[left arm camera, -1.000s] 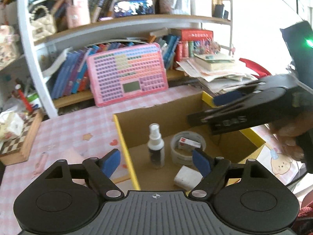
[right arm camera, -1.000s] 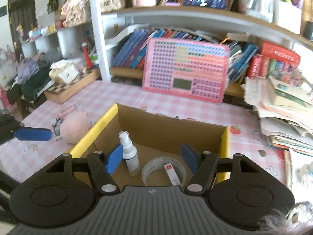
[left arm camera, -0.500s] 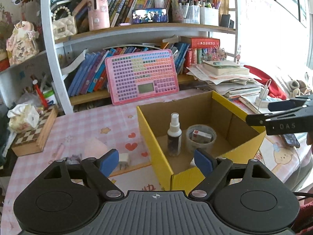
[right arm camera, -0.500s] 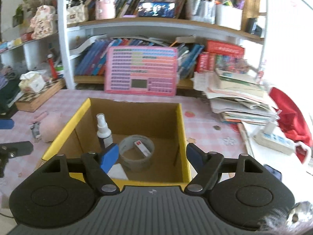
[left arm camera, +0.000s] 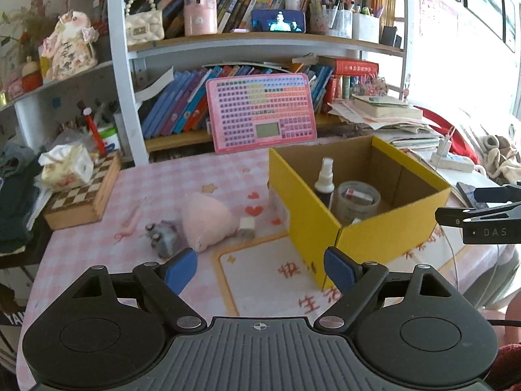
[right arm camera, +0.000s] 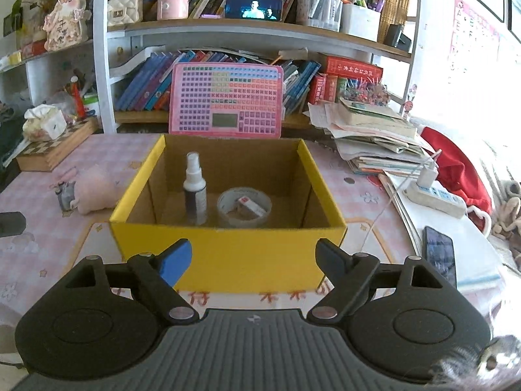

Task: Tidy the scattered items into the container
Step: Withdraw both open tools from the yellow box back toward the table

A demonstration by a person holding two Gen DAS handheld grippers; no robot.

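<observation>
right now i am between items: my left gripper (left arm camera: 260,265) stands wide with nothing between its blue pads, and my right gripper (right arm camera: 254,260) has its jaws opening, also with nothing between them. from the right wrist view the yellow box (right arm camera: 228,254) sits dead ahead at twelve o'clock, and inside it a spray bottle (right arm camera: 195,189) stands upright beside a tape roll (right arm camera: 244,207) with a small red-and-white packet (right arm camera: 250,205) lying in its ring. from the left wrist view the leftovers lie on the pink checked tablecloth (left arm camera: 182,179) at about eleven o'clock, left of the box: a pink plush (left arm camera: 208,221), a small grey toy (left arm camera: 164,239) touching its left side, a little white block (left arm camera: 246,224) at its right edge, and a pink clip (left arm camera: 128,224) further off toward ten o'clock. i judge the task partly done. the next move, i think, is for my left gripper to swing toward eleven o'clock and come down over the plush; it is soft and bulky, so the jaws must stay wide and close on its middle without catching the grey toy.
</observation>
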